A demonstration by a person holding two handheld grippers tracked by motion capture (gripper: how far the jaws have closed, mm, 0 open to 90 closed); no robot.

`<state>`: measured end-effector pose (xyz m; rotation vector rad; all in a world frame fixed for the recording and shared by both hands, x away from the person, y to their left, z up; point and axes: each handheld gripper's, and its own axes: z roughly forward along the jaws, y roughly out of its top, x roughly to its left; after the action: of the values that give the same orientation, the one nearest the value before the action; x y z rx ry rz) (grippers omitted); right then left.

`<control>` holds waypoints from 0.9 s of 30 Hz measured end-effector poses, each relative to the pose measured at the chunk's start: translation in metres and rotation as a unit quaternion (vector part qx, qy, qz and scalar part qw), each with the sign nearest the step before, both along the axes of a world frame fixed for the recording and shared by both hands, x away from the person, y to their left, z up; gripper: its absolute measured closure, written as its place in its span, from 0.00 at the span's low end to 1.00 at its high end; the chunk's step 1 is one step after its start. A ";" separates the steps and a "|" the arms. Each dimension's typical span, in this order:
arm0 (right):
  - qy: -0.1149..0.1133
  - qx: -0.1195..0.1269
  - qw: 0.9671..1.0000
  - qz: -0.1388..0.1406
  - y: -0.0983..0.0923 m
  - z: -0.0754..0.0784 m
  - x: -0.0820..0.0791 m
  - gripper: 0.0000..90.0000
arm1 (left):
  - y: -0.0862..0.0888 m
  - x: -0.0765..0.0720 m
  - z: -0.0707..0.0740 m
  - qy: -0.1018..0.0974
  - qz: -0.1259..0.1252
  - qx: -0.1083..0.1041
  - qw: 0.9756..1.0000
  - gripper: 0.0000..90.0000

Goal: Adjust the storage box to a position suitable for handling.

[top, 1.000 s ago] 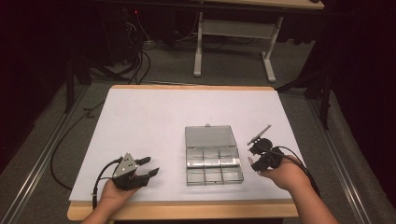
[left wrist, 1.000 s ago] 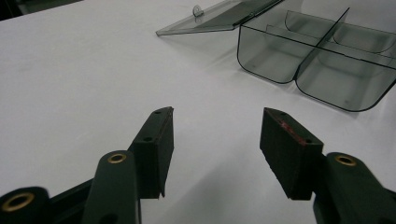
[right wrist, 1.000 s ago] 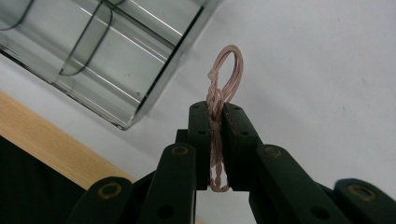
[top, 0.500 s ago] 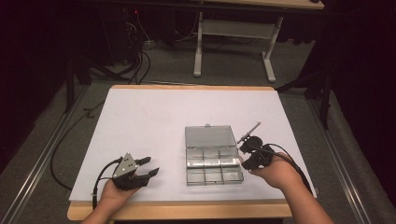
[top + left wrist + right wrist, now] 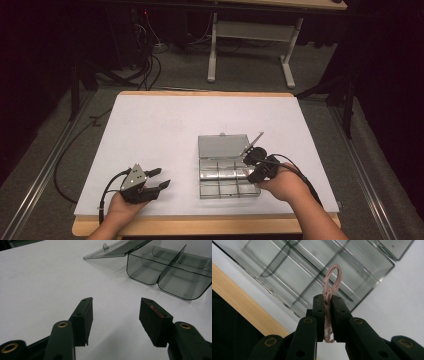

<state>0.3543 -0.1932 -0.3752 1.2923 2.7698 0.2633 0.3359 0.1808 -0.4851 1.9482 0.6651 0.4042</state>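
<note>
Item 1, right tongs: clamped on a small coil of pinkish twisted cord, loop standing proud above the pads, tail hanging below. Pinched near the knot, presumably to leave the loop free and let the piece drop cleanly. Seen in the high view at about 4 o'clock on the surface, poised at the right edge of the box over its compartments.

Item 2, clear plastic compartment box: lying at roughly 5 o'clock on the surface, lid folded flat back at the 12 o'clock side, so every cell open from above. Divided into a grid of small cells; all apparently empty. Set near the front edge, within easy reach of both hands.

Item 3, left tongs: parted, nothing between the pads, low over bare surface at about 7 o'clock, well apart from the box. Pointed toward the box's near corner, likely parked to keep clear of the right hand's path, or ready to steady the box.

Item 4, thin grey rod-like piece: leaning just above the right tongs by the lid's right edge; nature not discernible.

Judged step: cord carried to the box, not yet released into a cell.
</note>
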 end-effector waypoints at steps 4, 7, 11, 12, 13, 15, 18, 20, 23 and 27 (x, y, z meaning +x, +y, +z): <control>0.005 0.000 1.000 0.013 0.010 -0.003 0.002 0.92 | 0.000 0.000 0.000 -0.001 0.000 0.000 1.000 0.50; 0.016 0.004 1.000 0.012 0.020 -0.007 0.002 0.92 | 0.000 0.000 0.000 0.000 0.001 0.000 1.000 0.50; 0.020 0.007 1.000 0.018 0.026 -0.013 0.004 0.92 | 0.000 0.000 0.000 0.000 0.000 -0.001 1.000 0.50; 0.016 0.008 0.999 0.030 0.027 -0.014 0.005 0.92 | 0.001 0.000 0.000 0.000 0.000 -0.001 1.000 0.50; 0.016 0.008 0.999 0.030 0.027 -0.014 0.005 0.92 | 0.001 0.000 0.000 0.000 0.000 -0.001 1.000 0.50; 0.017 0.010 0.999 0.032 0.031 -0.018 0.006 0.92 | 0.001 0.000 0.000 -0.001 -0.002 -0.001 1.000 0.50; 0.021 0.011 0.999 0.048 0.036 -0.023 0.008 0.92 | 0.001 0.000 0.000 -0.001 0.000 -0.005 1.000 0.50; 0.023 0.010 0.998 0.051 0.038 -0.025 0.007 0.92 | 0.001 0.000 0.000 -0.001 -0.001 -0.005 1.000 0.50; 0.030 0.006 0.998 0.058 0.043 -0.029 0.006 0.92 | 0.001 0.000 0.000 -0.001 -0.001 -0.004 1.000 0.50; 0.033 0.011 0.997 0.064 0.047 -0.033 0.007 0.92 | 0.001 0.000 0.000 -0.002 -0.002 -0.005 1.000 0.50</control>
<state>0.3614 -0.1466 -0.4079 1.1507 2.9183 0.2643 0.3355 0.1823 -0.4849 1.9389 0.6599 0.4012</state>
